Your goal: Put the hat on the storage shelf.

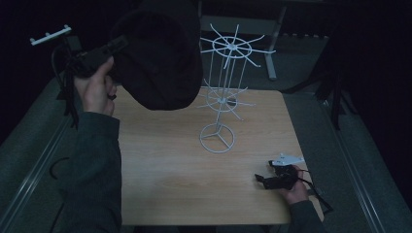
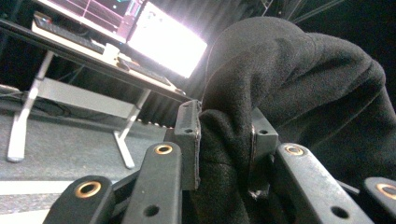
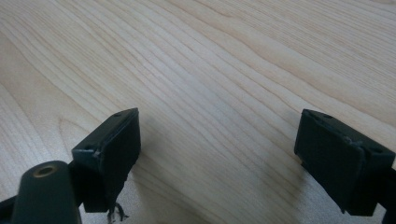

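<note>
Jaws, left gripper (image 2: 224, 149): clamped on soft black fleece hat (image 2: 299, 93).
Jaws, right gripper (image 3: 229, 158): apart over pale woodgrain bench (image 3: 224, 60).
Stand (image 1: 221, 92): white wire.

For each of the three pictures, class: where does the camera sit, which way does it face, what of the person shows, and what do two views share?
High view: above the table, looking forward and down; forearms, hands, both grippers, the white wire rack.
Left gripper view: on the left gripper, facing level toward a desk; fingers clamp the black hat.
Right gripper view: on the right gripper, facing down at bare wood; fingers apart.
Shared: hat in high and left gripper views.
</note>
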The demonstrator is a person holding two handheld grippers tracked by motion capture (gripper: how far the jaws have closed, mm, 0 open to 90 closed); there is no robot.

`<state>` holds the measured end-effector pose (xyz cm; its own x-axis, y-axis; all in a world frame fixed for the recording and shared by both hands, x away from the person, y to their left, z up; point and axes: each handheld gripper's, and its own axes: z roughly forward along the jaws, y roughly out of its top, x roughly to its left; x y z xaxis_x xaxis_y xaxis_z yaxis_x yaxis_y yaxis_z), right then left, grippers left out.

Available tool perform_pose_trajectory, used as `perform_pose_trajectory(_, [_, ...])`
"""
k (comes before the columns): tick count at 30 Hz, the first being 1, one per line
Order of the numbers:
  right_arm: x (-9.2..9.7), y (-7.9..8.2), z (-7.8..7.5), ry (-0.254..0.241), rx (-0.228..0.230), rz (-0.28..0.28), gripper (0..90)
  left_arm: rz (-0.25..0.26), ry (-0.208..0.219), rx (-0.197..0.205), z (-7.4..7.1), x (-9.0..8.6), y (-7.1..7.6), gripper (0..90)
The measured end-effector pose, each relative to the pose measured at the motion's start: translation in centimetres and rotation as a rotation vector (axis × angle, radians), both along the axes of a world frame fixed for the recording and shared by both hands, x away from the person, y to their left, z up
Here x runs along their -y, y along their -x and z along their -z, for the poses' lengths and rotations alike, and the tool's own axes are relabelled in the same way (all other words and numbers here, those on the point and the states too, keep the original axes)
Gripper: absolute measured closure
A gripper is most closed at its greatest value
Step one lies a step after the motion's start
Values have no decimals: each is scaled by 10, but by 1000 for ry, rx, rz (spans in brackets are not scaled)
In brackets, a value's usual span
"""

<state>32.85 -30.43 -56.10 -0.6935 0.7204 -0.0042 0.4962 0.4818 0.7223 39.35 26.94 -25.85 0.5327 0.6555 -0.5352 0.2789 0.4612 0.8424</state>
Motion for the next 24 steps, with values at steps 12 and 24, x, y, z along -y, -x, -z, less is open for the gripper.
perform_pose_trajectory(12, [0, 0, 0, 1, 1, 0, 143, 14, 17, -8, -5, 20, -15, 727])
perform_pose_trajectory(24, [0, 0, 0, 1, 4, -2, 143, -12, 63, -40, 0, 33, -28, 727])
